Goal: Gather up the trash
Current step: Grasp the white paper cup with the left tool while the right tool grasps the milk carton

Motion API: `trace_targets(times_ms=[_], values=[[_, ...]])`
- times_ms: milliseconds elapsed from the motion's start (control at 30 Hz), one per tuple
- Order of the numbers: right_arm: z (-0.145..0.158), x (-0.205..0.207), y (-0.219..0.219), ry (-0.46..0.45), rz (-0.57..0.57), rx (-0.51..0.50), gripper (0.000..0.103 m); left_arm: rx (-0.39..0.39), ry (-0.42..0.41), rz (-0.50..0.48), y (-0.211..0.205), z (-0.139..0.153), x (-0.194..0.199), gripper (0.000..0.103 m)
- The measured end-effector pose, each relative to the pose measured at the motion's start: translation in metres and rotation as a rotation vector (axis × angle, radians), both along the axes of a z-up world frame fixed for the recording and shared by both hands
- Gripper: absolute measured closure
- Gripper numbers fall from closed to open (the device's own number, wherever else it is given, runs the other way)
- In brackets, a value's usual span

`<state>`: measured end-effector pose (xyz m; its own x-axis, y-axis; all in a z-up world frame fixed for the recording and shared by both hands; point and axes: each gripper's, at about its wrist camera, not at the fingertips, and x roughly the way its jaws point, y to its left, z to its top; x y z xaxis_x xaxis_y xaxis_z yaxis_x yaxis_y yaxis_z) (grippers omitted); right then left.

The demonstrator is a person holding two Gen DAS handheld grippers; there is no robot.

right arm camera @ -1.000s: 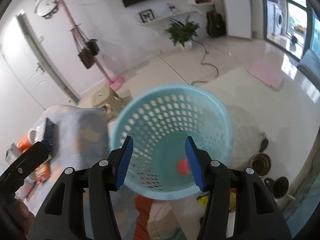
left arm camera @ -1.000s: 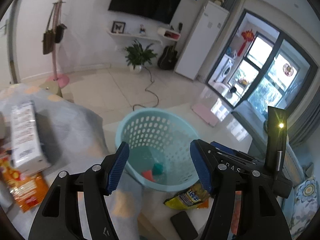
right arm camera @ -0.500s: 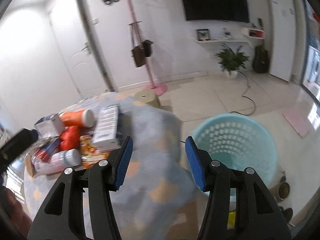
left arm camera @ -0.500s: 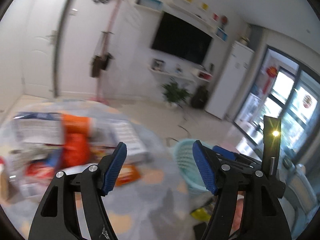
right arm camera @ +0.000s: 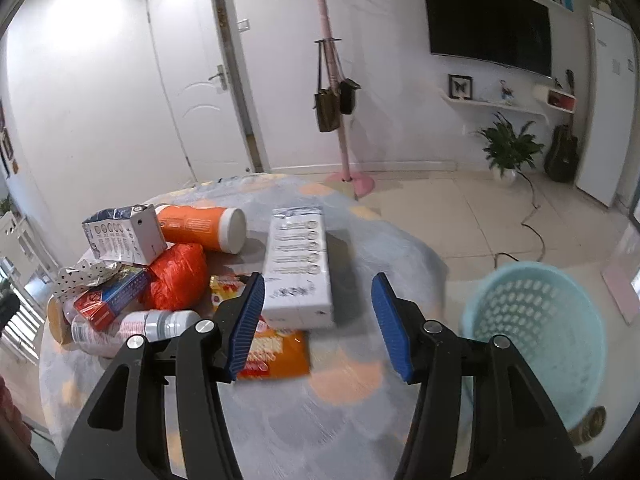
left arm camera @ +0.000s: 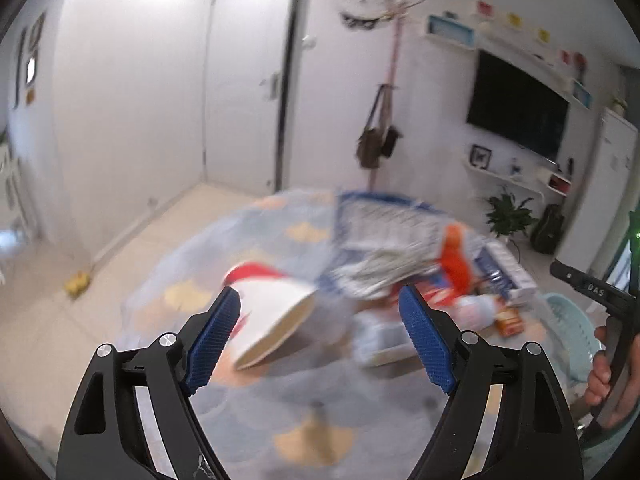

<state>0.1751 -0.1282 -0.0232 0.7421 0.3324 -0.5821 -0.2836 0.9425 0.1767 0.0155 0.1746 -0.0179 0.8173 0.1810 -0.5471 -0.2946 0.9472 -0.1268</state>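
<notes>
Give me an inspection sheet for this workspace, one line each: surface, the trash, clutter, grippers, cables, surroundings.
Surface: round table under a grey cloth with orange patches.
Job's things: white box, orange canister lying on its side, red bag, white bottle, orange packet, blue-and-white carton; paper cup tipped over, blurred.
Bin: teal basket on the floor right of the table.
Clutter: crumpled dotted paper at the pile's left edge.
Grippers: left gripper open, empty; right gripper open, empty.
Cables: black cord across the floor tiles.
Surroundings: TV, pink coat stand, potted plant.
</notes>
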Motion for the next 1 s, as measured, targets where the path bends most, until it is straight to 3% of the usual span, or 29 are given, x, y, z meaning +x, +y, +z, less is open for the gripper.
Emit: trace_targets(times_ms=[100, 300, 600, 667, 800, 900, 1000], values=[[-0.007, 0.009, 0.014, 0.012, 0.018, -0.01, 0.048, -0.021, 0.06, 0.013, 0.017, -0.014, 0.008, 0.023], [-0.01, 0.02, 0.029, 0.019, 0.028, -0.058, 0.045, 0.044, 0.181, 0.047, 0.027, -0.048, 0.028, 0.023], [-0.011, 0.041, 0.042, 0.059, 0.058, -0.069, 0.038, 0.069, 0.223, 0.087, 0.045, -0.059, 0.046, 0.027], [-0.012, 0.046, 0.044, 0.069, 0.065, -0.065, 0.036, 0.061, 0.223, 0.087, 0.045, -0.06, 0.046, 0.032], [-0.018, 0.061, 0.046, 0.118, 0.084, -0.049, 0.034, 0.017, 0.213, 0.081, 0.05, -0.062, 0.04, 0.052], [-0.023, 0.07, 0.049, 0.146, 0.082, -0.068, 0.033, -0.035, 0.187, 0.075, 0.058, -0.063, 0.036, 0.072], [-0.028, 0.083, 0.051, 0.178, 0.072, -0.082, 0.033, -0.075, 0.166, 0.079, 0.062, -0.064, 0.033, 0.073]])
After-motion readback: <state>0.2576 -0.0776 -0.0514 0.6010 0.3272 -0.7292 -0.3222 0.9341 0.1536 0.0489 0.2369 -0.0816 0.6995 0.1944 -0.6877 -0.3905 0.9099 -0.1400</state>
